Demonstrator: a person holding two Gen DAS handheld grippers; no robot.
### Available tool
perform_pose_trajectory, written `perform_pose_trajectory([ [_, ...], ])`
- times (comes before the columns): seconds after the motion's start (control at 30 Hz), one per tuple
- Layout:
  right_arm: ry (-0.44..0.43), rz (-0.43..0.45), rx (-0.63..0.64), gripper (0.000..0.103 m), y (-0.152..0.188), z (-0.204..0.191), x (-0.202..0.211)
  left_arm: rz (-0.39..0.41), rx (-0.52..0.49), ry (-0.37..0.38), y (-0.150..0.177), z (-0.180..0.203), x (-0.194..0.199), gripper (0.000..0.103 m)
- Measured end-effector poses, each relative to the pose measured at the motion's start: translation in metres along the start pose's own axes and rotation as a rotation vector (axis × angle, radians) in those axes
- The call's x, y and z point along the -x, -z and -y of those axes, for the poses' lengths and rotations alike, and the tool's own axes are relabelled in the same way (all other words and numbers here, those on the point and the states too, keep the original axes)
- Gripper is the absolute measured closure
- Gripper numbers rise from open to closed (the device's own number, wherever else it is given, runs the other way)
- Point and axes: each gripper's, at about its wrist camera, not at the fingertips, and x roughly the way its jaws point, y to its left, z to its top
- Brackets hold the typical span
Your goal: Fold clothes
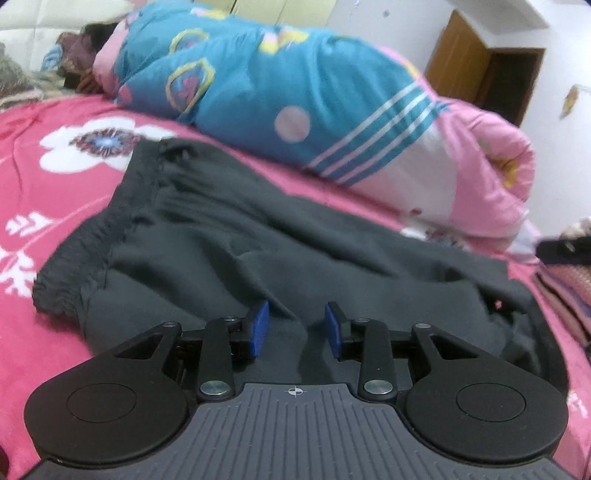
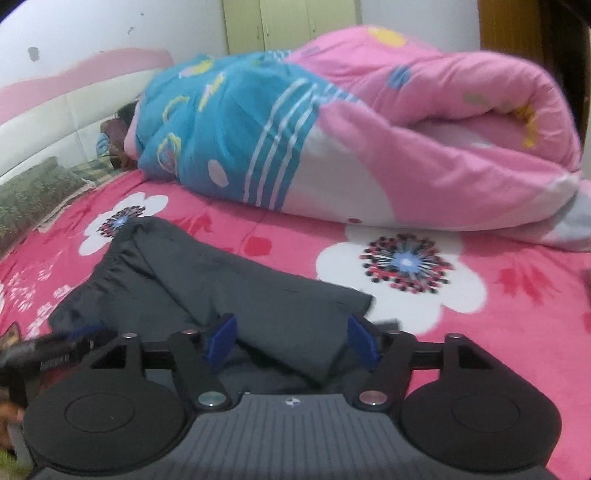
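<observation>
1. The left gripper [image 1: 296,324] hovered low over the dark grey garment [image 1: 258,236], its blue pads [image 1: 258,328] a modest gap apart with nothing pinched between them.
2. The right gripper [image 2: 291,341] had its jaws spread wide above a folded end of the dark grey garment [image 2: 236,288]; the cloth lay below the gap, and the pads [image 2: 221,341] did not press on it.
3. In the right wrist view, the left gripper showed blurred at the near left edge, beside the garment.
4. The garment lay folded over on the pink flowered bed sheet [image 2: 498,314], its gathered waistband [image 1: 70,273] toward the left.
5. Farther back, a rolled blue and pink quilt [image 2: 332,140] lay along the bed.
6. Beyond it stood pale cupboard doors [image 2: 288,26].
</observation>
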Motion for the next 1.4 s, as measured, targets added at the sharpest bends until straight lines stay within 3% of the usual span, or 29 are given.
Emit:
perform_pose_trajectory([
  [0.17,-0.002,-0.058,0.103,0.004,-0.024,-0.015,-0.074,-0.016,0.015,-0.012,0.0,-0.009,-0.003,0.07],
  [0.4,-0.029,-0.223,0.129,0.007,-0.026,-0.021,-0.152,-0.021,0.003,-0.02,0.0,-0.008,-0.003,0.07],
  [0.5,-0.028,-0.279,0.122,0.035,-0.017,-0.022,-0.161,-0.017,-0.011,-0.023,0.001,-0.007,-0.003,0.07],
  [0.6,-0.001,-0.275,0.171,0.062,-0.013,-0.03,-0.162,-0.013,-0.016,-0.025,0.002,-0.007,-0.003,0.07],
  [0.63,0.009,-0.272,0.189,0.086,-0.014,-0.034,-0.159,-0.011,-0.016,-0.026,0.002,-0.007,-0.003,0.07],
  [0.67,0.019,-0.259,0.19,0.093,-0.018,-0.036,-0.155,-0.01,-0.015,-0.027,0.001,-0.007,-0.003,0.07],
  [1.03,0.144,-0.062,0.206,0.101,-0.087,-0.043,-0.127,-0.009,-0.012,-0.026,0.004,-0.01,0.002,0.07],
  [1.27,0.285,0.042,0.267,0.101,-0.11,-0.045,-0.155,-0.019,0.002,-0.014,0.001,-0.014,0.003,0.07],
  [1.4,0.308,0.062,0.314,0.101,-0.107,-0.048,-0.186,-0.024,0.009,-0.006,0.001,-0.016,0.004,0.07],
])
